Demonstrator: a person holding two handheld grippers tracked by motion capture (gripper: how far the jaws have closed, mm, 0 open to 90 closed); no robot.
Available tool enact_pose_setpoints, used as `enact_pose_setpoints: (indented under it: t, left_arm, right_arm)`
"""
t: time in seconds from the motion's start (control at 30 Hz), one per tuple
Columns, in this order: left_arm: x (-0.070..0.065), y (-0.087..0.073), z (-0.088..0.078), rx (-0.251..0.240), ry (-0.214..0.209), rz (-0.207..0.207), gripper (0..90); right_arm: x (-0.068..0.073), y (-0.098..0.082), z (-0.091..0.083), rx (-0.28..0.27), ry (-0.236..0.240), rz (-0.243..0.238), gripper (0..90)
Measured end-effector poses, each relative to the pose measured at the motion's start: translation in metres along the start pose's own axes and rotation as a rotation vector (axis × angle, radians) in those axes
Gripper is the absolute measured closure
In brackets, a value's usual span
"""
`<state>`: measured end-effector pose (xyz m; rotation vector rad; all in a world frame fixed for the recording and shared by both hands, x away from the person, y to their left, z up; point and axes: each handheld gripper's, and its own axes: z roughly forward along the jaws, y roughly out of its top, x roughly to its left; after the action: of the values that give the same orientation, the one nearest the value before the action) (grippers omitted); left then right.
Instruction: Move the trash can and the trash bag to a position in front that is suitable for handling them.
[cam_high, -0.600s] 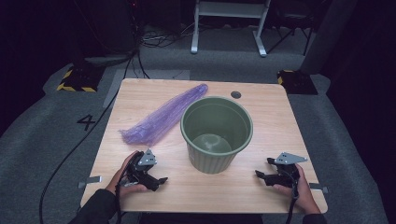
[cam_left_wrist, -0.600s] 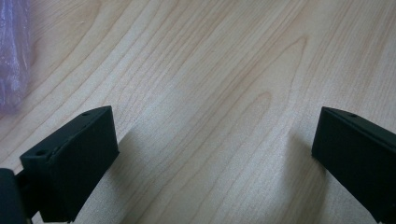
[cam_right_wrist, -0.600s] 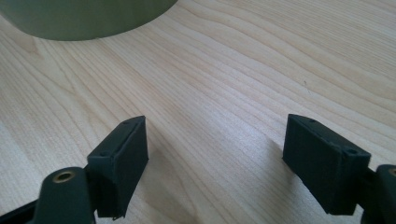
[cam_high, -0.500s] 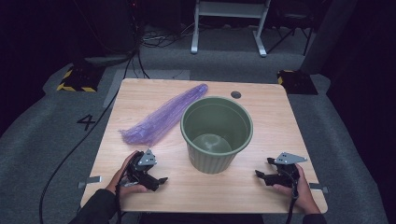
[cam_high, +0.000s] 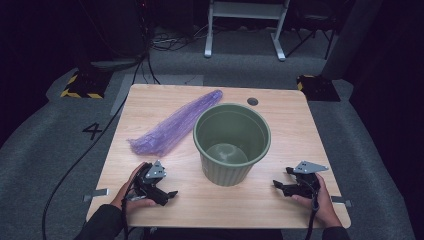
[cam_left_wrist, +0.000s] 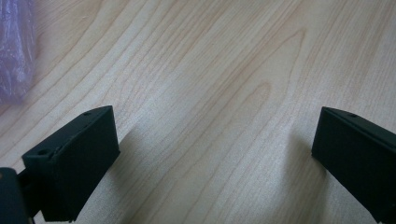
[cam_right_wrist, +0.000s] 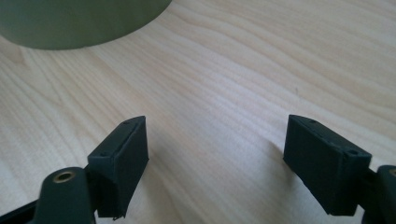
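Both claws unmoved, green bucket (cam_high: 232, 144) and purple bag (cam_high: 172, 124) unshifted

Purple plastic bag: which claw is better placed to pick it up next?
Left. The left claw rests open on the table just below the purple plastic bag; the green bin stands between the bag and the right claw.

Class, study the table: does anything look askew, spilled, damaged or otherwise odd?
Nothing stands out. The green bin stands upright, the folded purple bag lies flat beside it, and both tongs, left and right, rest open on the table.
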<state>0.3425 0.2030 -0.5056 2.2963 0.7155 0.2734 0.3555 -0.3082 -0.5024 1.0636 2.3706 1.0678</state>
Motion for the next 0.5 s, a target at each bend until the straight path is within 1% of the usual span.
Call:
enact_pose_setpoints:
  t: [0.1,0.17,0.23,0.27,0.3,0.4,0.5]
  left_arm:
    - [0.0,-0.001,0.0,-0.002,0.001,-0.001,0.3]
    - [0.0,-0.002,-0.001,0.0,0.002,-0.002,0.3]
    - [-0.001,-0.003,-0.002,-0.002,0.003,-0.004,0.3]
    - [-0.001,-0.003,-0.003,-0.002,0.003,-0.006,0.3]
    - [-0.001,-0.004,-0.003,-0.004,0.004,-0.006,0.3]
    - [-0.001,-0.005,-0.004,-0.003,0.005,-0.005,0.3]
    - [-0.001,-0.006,-0.005,-0.003,0.005,-0.006,0.3]
  right_arm:
    - [-0.003,0.005,0.002,-0.009,-0.002,0.002,23.4]
    - [-0.007,0.011,0.004,-0.024,-0.011,0.007,25.1]
    - [-0.009,0.018,0.004,-0.043,-0.018,0.006,29.0]
    - [-0.01,0.023,0.004,-0.066,-0.029,0.006,34.1]
    - [-0.012,0.026,0.004,-0.086,-0.033,0.013,37.3]
    - [-0.016,0.036,0.004,-0.137,-0.016,0.037,39.6]
    - [-0.019,0.047,0.005,-0.164,-0.022,0.045,36.6]
